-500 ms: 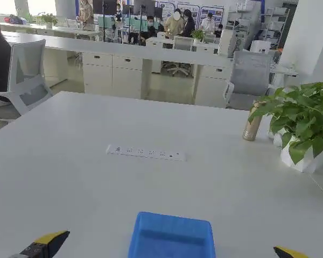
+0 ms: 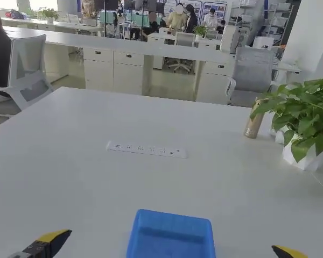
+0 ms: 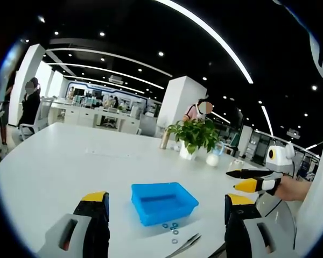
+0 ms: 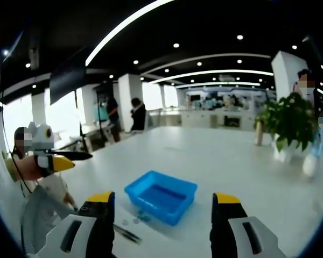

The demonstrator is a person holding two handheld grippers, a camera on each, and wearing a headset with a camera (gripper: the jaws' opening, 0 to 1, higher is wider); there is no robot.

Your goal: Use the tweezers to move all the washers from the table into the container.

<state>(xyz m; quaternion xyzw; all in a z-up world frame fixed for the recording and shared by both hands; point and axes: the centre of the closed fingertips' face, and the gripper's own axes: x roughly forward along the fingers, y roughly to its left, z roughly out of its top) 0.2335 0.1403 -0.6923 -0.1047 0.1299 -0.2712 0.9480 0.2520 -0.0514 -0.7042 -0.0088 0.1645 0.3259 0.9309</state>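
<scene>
Washers (image 3: 174, 226) lie in a small loose cluster on the white counter (image 3: 70, 161), just ahead of the left tool (image 3: 166, 198) and low between its two jaws, none of them inside anything. Blue container (image 3: 164, 201) sits just beyond the washers, straight ahead of the left tool, open side up; cannot tell if anything is in it. Tweezers (image 3: 185, 243) lie flat on the counter just nearer to the left tool than the washers, untouched. Left tool's yellow-tipped jaws are spread wide, nothing between them, hovering above the counter. Right tool (image 4: 163, 197) is spread wide too, holding nothing; from it the container is dead ahead, washers and tweezers nearer and toward its left jaw. Right tool sits off to the left tool's right, well apart. Head view catches just one yellow jaw tip on each side of the container's near end. Power strip (image 2: 146, 150) lies far ahead of both tools past the container; potted plant (image 2: 304, 115) and a metal bottle (image 2: 253, 125) stand farther ahead to the right.
</scene>
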